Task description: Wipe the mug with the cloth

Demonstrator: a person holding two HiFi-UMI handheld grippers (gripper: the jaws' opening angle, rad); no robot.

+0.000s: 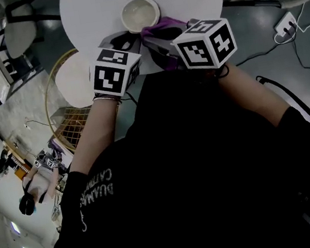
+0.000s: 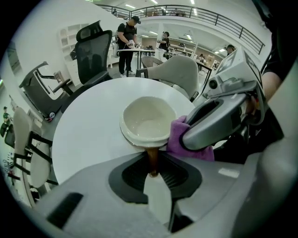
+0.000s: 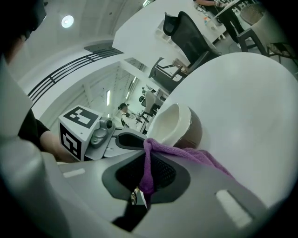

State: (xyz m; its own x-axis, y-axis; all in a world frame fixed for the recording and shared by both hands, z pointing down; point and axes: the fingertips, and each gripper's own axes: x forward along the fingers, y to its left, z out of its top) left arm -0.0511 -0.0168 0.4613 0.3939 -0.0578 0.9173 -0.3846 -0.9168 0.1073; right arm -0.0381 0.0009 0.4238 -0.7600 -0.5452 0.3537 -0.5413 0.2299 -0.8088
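Now, your mug [image 2: 148, 122]: cream inside, brown outside, mouth open to the head view, over the round white table [image 2: 88, 130] close to the edge nearest you; you cannot tell whether its base touches the top.
Your left gripper [image 2: 152, 160]: fingers drawn in to a narrow gap and pinching the mug's brown handle, which runs straight from between them to the mug's wall.
Your right gripper [image 3: 146, 172]: fingers closed on a bunched fold of the purple cloth [image 3: 186, 153], with the rest of it spreading forward over the lower finger.
Cloth against mug: in the left gripper view the cloth sits pressed to the mug's outer side, on the right of the handle, with the right gripper just behind it.
Gripper spacing: the two marker cubes sit side by side in the head view, both grippers pointing at the mug.
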